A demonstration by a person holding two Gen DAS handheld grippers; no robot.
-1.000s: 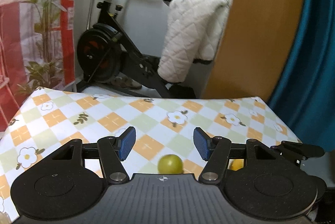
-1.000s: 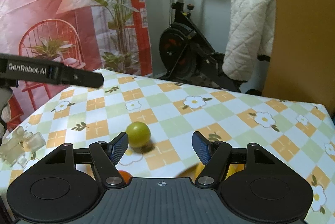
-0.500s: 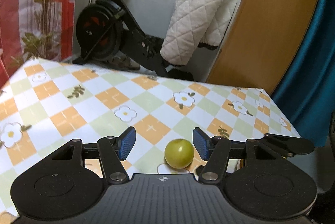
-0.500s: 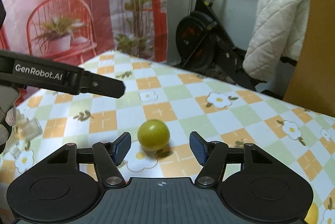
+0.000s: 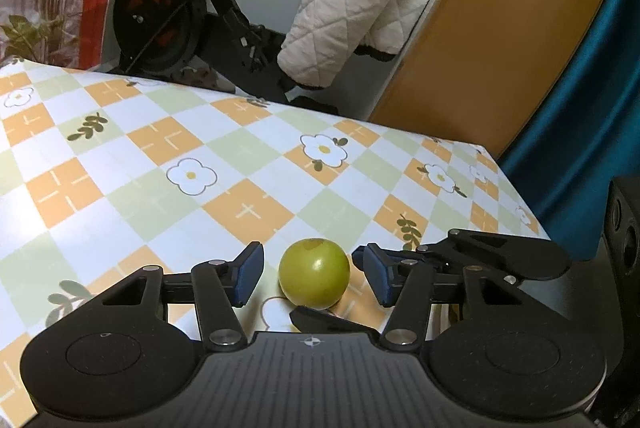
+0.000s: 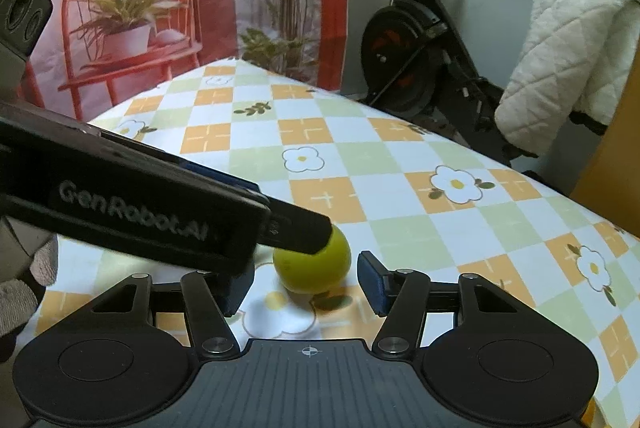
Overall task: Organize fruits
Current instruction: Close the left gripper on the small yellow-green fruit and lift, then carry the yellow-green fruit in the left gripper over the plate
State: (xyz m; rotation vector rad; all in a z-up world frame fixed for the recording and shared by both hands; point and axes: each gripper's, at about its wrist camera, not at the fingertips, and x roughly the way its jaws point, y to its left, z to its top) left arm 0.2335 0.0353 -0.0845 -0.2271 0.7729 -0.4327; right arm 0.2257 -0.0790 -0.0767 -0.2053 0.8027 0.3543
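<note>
A round green fruit (image 5: 313, 272) sits on the checked flower tablecloth (image 5: 160, 163). My left gripper (image 5: 314, 274) is open, its blue pads on either side of the fruit with small gaps. In the right wrist view the same fruit (image 6: 316, 268) lies between my right gripper's (image 6: 304, 280) open fingers too. The left gripper's black finger (image 6: 160, 203) crosses in from the left and covers the fruit's upper left. The right gripper's fingers show at the right of the left wrist view (image 5: 500, 256).
The table's far edge (image 5: 360, 119) runs close behind, with an exercise bike (image 5: 180, 7) and a white quilted jacket (image 5: 360, 7) beyond it. A wooden panel (image 5: 500, 47) and a teal curtain (image 5: 592, 107) stand at the right.
Both grippers have moved forward and down toward the green fruit, which now lies between both pairs of fingers. The left gripper's finger now crosses the right wrist view much closer.
</note>
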